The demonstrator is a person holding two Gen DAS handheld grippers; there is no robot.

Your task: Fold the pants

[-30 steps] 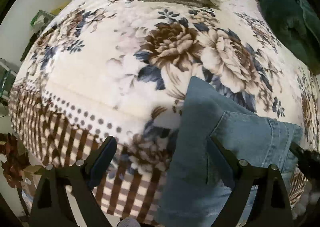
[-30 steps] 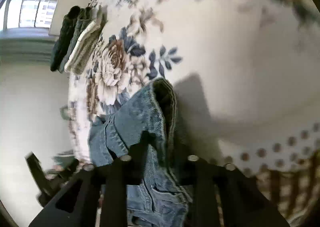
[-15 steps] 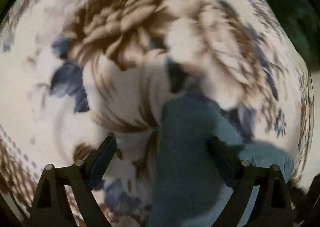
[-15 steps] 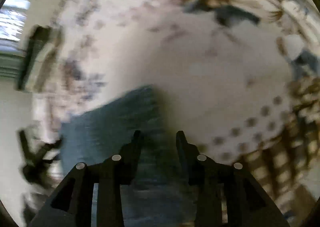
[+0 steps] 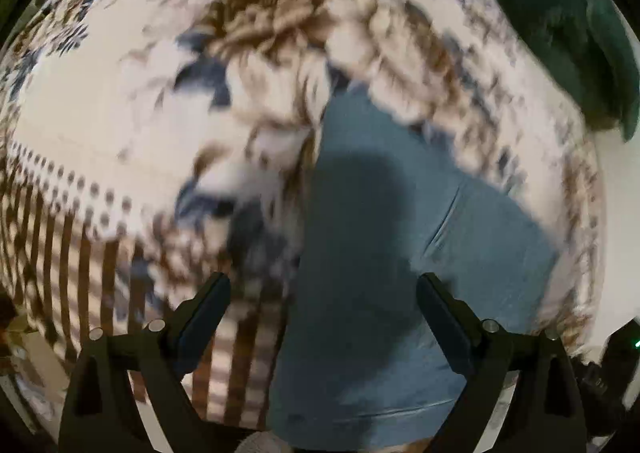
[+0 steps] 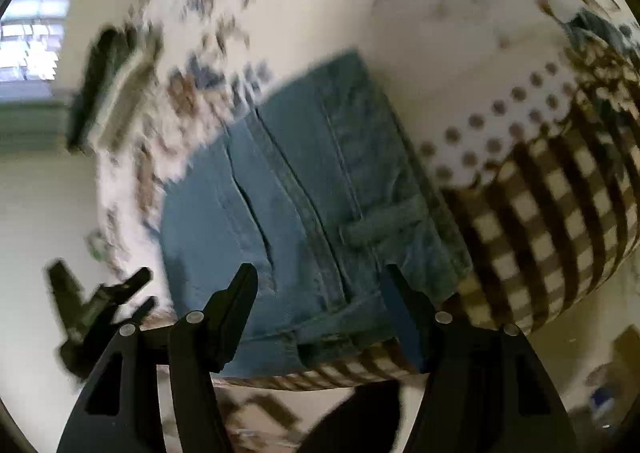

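Note:
Blue denim pants (image 5: 384, 261) lie folded flat on the floral blanket (image 5: 120, 125), near its checked front edge. In the right wrist view the pants (image 6: 304, 197) show seams and a belt loop. My left gripper (image 5: 323, 289) is open and empty, held above the pants' left edge. My right gripper (image 6: 318, 281) is open and empty, above the waistband end. The left gripper also shows in the right wrist view (image 6: 100, 305) at the lower left.
A stack of folded clothes (image 6: 108, 89) sits at the far side of the bed. A dark green garment (image 5: 568, 25) lies at the blanket's right. The checked border (image 6: 552, 221) drops off at the bed's edge.
My right gripper has opened and let go of the pants, which now lie flat. Both grippers have pulled back from the cloth; the views are blurred by motion.

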